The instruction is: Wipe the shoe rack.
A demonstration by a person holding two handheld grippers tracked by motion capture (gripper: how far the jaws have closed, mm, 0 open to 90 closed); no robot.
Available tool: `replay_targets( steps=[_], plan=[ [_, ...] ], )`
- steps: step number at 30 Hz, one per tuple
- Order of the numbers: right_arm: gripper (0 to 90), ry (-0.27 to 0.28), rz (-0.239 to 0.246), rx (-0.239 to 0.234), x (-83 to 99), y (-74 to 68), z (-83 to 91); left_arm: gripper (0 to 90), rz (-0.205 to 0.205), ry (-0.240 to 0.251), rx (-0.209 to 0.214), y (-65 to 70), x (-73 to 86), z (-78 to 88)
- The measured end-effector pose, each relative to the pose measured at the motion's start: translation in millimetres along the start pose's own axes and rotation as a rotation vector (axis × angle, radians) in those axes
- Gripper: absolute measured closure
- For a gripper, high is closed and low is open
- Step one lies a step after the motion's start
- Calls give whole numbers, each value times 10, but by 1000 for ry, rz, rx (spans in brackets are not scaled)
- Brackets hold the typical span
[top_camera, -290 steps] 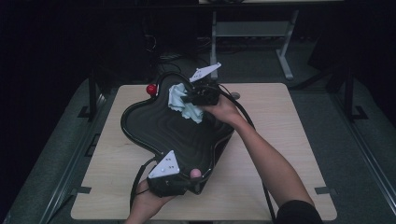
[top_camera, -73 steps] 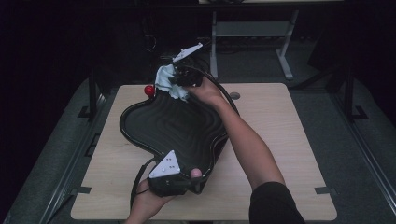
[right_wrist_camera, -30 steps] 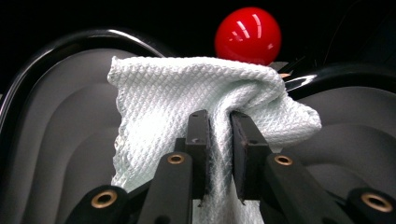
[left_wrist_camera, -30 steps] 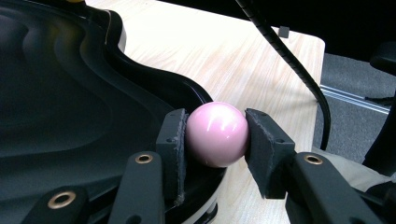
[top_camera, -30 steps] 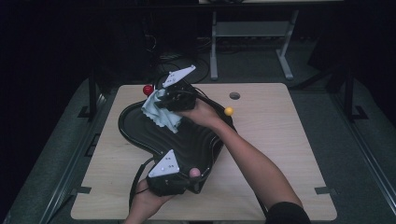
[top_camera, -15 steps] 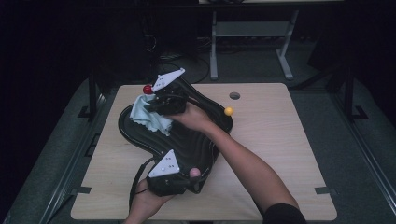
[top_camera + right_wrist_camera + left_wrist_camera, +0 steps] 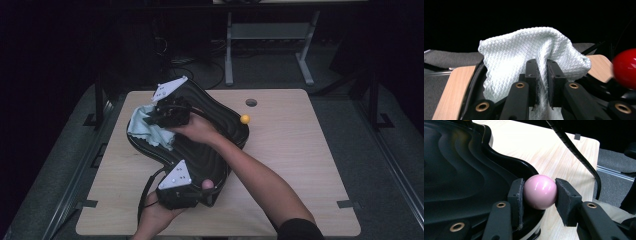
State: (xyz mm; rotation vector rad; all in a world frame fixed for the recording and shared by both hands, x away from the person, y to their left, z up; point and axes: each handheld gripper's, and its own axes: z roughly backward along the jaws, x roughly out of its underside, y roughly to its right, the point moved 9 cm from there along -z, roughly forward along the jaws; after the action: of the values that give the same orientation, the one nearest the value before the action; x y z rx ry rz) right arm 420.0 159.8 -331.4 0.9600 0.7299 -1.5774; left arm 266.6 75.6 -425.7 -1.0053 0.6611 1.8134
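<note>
My left gripper (image 7: 192,192) sits at the near end of the black wavy tray (image 7: 210,150), which lies slantwise on the wooden tabletop (image 7: 300,165). Its jaws are partway apart and clamped on a pink ball (image 7: 540,192), one pad pressed to each side; the ball sits right at the tray's rim, at its near end. My right gripper (image 7: 155,117) is over the tray's far left part, with my hand (image 7: 197,129) wrapped around its body. Its jaws stand narrow and have just been closing, and they pinch a fold of the pale blue-white waffle-weave cloth (image 7: 524,62) between the pads. The cloth (image 7: 145,131) bunches up above the jaws and drapes down over the tray's left edge, touching the ridged black surface. In the right gripper view a red ball (image 7: 625,67) shows just beside the cloth, blurred, near the tray's rim. A yellow ball (image 7: 245,119) rests just beside the tray's right edge, well apart from the cloth. A round hole (image 7: 251,102) in the tabletop lies a little beyond it.
</note>
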Motion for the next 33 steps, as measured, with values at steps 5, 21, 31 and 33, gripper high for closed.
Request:
replay_targets(
  steps=[5, 21, 31, 33],
  plan=[
    [804, -12, 53, -33, 21, -154, -6, 603, -7, -1, 2, -9, 2, 4],
    [804, -55, -70, 72, 713, 259, 485, 603, 16, 3, -13, -87, 14, 25],
    [805, -80, -122, 96, 1079, 292, 700, 603, 31, 10, -36, -192, 29, 49],
    [805, -88, -151, 117, 1168, 366, 760, 603, 40, 11, -40, -208, 34, 55]
  ],
)
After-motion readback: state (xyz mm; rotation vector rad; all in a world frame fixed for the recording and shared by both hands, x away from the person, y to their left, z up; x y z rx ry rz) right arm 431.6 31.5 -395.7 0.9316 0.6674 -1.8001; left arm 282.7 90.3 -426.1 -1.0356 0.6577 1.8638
